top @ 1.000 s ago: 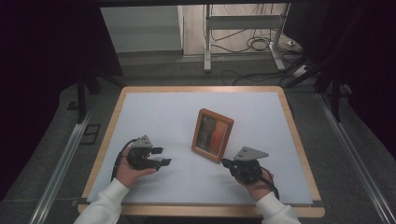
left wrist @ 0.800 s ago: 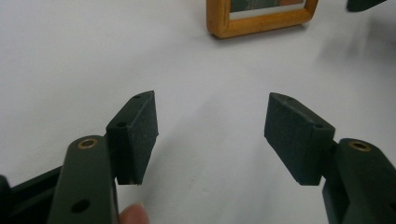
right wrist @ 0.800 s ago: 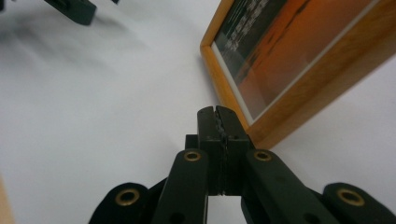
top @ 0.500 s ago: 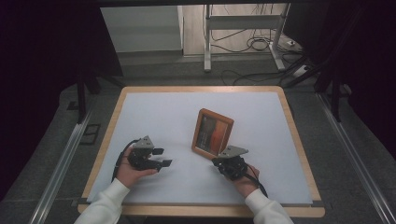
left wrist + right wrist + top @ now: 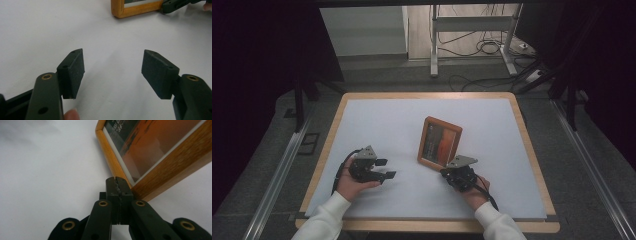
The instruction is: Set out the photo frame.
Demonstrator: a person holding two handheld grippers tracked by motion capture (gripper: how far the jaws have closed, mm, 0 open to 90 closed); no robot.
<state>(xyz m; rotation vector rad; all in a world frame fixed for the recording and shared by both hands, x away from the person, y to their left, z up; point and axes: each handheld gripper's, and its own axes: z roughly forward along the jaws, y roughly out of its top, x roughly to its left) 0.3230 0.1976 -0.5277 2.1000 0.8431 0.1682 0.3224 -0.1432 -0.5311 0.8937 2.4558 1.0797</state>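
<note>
We see the right gripper (image 5: 116, 179) with jaws pressed together at the picture frame's (image 5: 439, 143) lower corner; the left gripper (image 5: 113, 65) stands spread, lower left.

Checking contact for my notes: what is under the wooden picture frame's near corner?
The wooden picture frame lies on the white table; the shut right gripper meets that corner. Whatever is beneath stays covered.

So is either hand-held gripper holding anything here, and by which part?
Nothing is held. The left hand-held gripper is open over bare table; the right hand-held gripper is shut, empty, with its tips at the picture frame's near corner.
</note>
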